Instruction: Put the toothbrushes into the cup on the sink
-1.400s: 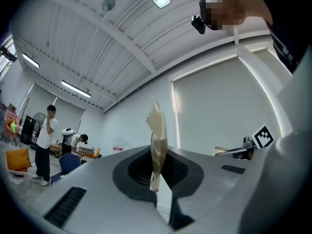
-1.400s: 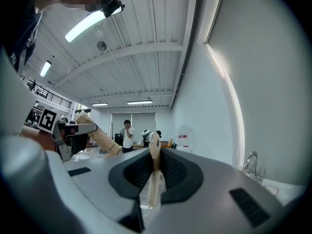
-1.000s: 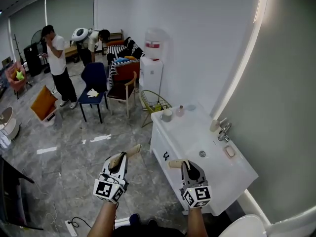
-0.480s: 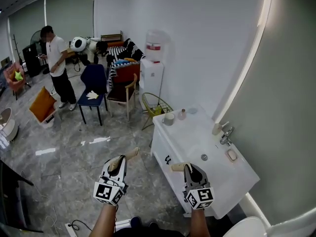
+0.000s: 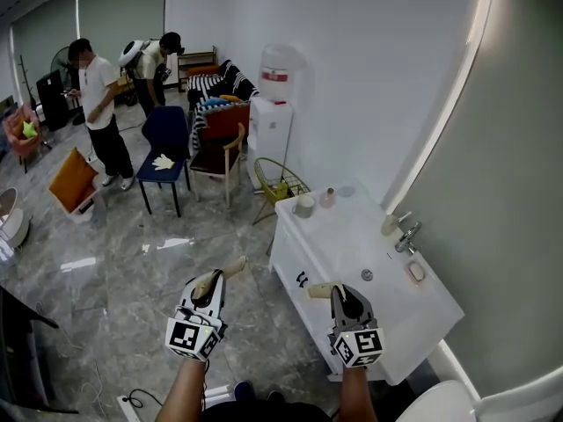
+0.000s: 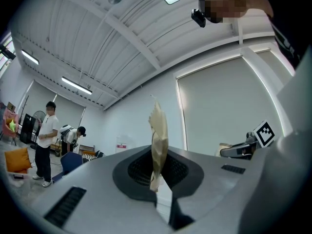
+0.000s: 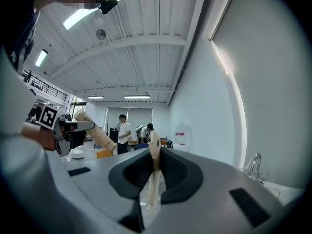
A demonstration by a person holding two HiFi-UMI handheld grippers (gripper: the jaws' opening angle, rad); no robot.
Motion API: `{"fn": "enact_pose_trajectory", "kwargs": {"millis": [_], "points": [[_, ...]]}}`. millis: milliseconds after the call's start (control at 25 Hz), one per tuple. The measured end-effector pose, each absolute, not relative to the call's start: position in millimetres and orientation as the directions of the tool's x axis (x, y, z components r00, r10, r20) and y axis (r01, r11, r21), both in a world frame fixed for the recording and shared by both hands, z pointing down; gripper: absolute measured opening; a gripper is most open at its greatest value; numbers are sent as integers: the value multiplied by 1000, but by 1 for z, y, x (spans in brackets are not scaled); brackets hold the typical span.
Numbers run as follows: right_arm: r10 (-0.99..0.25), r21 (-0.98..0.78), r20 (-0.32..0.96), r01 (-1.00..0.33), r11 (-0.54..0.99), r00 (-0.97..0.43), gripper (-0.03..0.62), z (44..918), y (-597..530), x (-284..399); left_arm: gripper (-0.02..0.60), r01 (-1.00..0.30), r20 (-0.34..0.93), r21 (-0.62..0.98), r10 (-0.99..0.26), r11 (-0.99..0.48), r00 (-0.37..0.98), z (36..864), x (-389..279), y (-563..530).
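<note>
Left gripper point(image 5: 209, 287): fingers stay pressed on a beige, crinkly-wrapped toothbrush point(image 5: 230, 269), stick-shaped and poking forward. Right gripper point(image 5: 339, 295): fingers likewise still pinch a second slim beige toothbrush point(image 5: 317, 290). The only change we see is that we've stepped slightly nearer the white glossy sink worktop point(image 5: 347, 236); people behind shifted. So we judge this is still the carry, nothing delivered. Small pale round cup point(image 5: 304, 206) sits at the worktop's far corner, well apart from both brushes; it looks smooth, rigid and open-topped.
</note>
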State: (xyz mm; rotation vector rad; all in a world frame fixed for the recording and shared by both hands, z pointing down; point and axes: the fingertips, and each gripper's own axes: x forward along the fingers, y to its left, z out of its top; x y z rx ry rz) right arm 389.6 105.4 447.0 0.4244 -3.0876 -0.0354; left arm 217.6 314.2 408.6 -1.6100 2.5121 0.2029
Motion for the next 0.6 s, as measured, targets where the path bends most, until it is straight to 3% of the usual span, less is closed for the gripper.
{"fn": "enact_pose_trajectory", "kwargs": {"millis": [600], "points": [[-288,42,36,-286,957,-957,54,455,134,347,29,-919,-202,49,-898,391,-392,422,169,341]]}}
